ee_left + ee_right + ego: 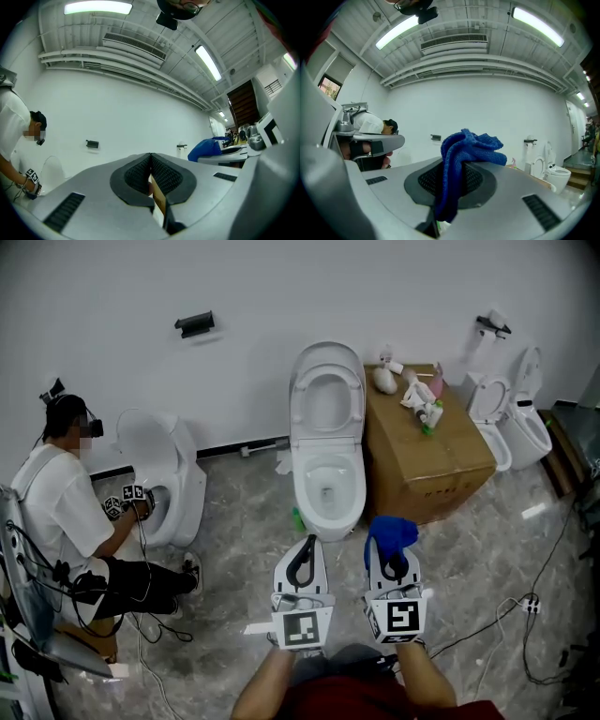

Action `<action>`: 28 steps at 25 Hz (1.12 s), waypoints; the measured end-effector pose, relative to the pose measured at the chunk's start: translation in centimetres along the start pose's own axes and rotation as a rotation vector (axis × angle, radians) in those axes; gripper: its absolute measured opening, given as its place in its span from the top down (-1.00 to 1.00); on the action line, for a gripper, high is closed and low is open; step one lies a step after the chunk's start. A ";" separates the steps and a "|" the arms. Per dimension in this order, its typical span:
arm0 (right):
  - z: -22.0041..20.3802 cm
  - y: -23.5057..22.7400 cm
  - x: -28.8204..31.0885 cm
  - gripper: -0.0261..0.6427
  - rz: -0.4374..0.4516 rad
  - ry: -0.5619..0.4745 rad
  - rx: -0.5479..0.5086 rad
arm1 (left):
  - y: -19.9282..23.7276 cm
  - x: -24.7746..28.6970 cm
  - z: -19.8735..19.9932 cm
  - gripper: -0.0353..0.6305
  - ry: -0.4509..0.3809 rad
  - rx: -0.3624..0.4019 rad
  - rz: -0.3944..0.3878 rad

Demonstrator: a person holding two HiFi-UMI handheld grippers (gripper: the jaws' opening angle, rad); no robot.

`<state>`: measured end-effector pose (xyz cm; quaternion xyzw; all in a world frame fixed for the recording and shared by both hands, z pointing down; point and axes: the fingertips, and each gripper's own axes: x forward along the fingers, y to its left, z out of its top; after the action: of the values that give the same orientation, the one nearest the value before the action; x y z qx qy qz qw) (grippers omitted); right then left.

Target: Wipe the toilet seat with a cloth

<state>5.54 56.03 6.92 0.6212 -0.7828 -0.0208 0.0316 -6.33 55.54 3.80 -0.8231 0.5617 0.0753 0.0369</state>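
Note:
A white toilet point(326, 486) with its lid raised stands at the wall ahead, its seat point(327, 482) down over the bowl. My right gripper point(394, 549) is shut on a blue cloth point(391, 532), which bunches above the jaws point(471, 146). It hovers just off the bowl's front right. My left gripper point(305, 557) is shut with nothing in it, beside the right one and in front of the bowl. In the left gripper view the dark pads point(161, 176) meet, and the cloth point(206, 149) shows at the right.
A cardboard box point(429, 448) with bottles point(427, 407) on top stands right of the toilet. A second toilet point(511, 413) is at the far right. At the left a person point(70, 512) crouches at another toilet point(169, 474). Cables point(525, 615) lie on the marble floor.

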 end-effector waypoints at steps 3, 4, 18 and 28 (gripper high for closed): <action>-0.5 -0.3 1.0 0.76 -0.001 0.001 -0.003 | 0.4 1.0 -0.5 0.85 0.005 -0.002 -0.001; -0.6 -0.6 1.8 0.76 -0.001 0.003 -0.002 | 0.5 1.8 -0.7 0.85 0.007 0.000 -0.002; -1.3 -11.4 14.7 0.76 0.026 -0.002 0.020 | -0.4 18.2 -3.3 0.85 0.031 0.013 0.040; -3.2 -18.2 22.0 0.76 0.052 0.001 0.054 | -1.0 26.7 -6.1 0.85 0.052 0.037 0.100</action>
<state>18.42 30.46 9.30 0.6011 -0.7990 0.0013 0.0157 4.65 30.45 5.39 -0.7949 0.6041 0.0455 0.0335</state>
